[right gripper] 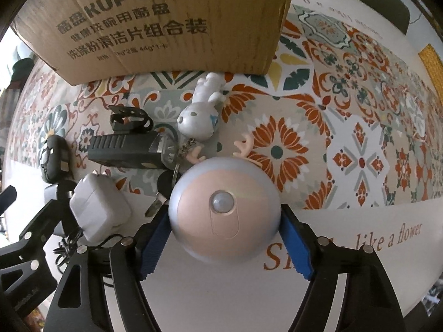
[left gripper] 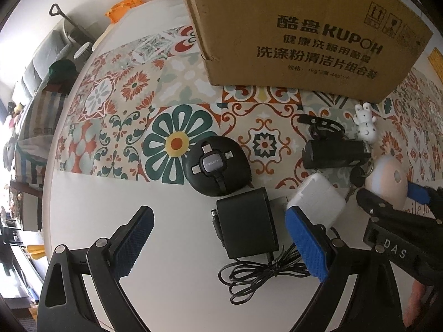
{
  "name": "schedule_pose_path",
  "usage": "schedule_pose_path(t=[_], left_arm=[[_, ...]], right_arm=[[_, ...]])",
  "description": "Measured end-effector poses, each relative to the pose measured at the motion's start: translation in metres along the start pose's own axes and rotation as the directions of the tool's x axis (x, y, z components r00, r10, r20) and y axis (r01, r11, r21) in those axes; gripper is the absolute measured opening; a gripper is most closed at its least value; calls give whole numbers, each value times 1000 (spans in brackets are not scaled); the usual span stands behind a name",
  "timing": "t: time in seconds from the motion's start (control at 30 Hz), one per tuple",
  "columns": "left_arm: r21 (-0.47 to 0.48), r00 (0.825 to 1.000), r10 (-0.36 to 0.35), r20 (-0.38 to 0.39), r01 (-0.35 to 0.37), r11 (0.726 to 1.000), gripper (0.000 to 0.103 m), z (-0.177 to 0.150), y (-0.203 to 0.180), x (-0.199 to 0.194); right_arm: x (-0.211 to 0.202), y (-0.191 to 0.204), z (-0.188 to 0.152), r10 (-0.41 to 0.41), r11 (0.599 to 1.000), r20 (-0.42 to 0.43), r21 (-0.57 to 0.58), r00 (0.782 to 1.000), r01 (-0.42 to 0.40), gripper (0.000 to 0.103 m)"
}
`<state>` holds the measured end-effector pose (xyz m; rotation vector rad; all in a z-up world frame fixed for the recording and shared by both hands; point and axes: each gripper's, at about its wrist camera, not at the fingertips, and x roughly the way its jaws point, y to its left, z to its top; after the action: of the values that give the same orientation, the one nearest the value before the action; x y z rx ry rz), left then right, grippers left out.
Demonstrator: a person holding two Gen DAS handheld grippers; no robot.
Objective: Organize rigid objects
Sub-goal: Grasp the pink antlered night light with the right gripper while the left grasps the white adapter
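My right gripper [right gripper: 225,221] is shut on a round pink night light with small antlers [right gripper: 224,210], its blue pads against both sides; the light also shows in the left wrist view [left gripper: 387,182]. My left gripper [left gripper: 221,238] is open and empty above a black power adapter [left gripper: 246,221] with a coiled cable [left gripper: 263,274]. Beside it lie a white charger [left gripper: 318,199], a round black cable hub [left gripper: 217,166], a black bike light [left gripper: 335,153] and a white deer keychain [left gripper: 365,124]. A cardboard box [left gripper: 299,27] stands behind them.
The objects lie on a white round table [left gripper: 97,207] with a patterned floral mat [left gripper: 124,105]. Keys [right gripper: 166,185] lie between the night light and the white charger [right gripper: 99,207]. A chair and shelving stand off the table's left edge.
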<state>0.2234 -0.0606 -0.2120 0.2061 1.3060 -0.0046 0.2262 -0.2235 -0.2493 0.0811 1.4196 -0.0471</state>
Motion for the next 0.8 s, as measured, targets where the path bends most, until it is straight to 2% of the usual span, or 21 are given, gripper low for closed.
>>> schedule_pose_path(t=[0.37,0.53,0.8], left_arm=[[30,1000,-15,7,14,999,97,-4,-2,-2],[69,999,-34,25,32,997,97,-7,-6,-7],[186,995,-71,65,58,981,97,-13,-18,-18]], right_arm=[[3,10,11,-10,1000,38,-1,999,10,74],[-8,1,-4,5,999,44,42,999,-7,74],[-34,-9,-26,31,994,93,98,995,-40,74]])
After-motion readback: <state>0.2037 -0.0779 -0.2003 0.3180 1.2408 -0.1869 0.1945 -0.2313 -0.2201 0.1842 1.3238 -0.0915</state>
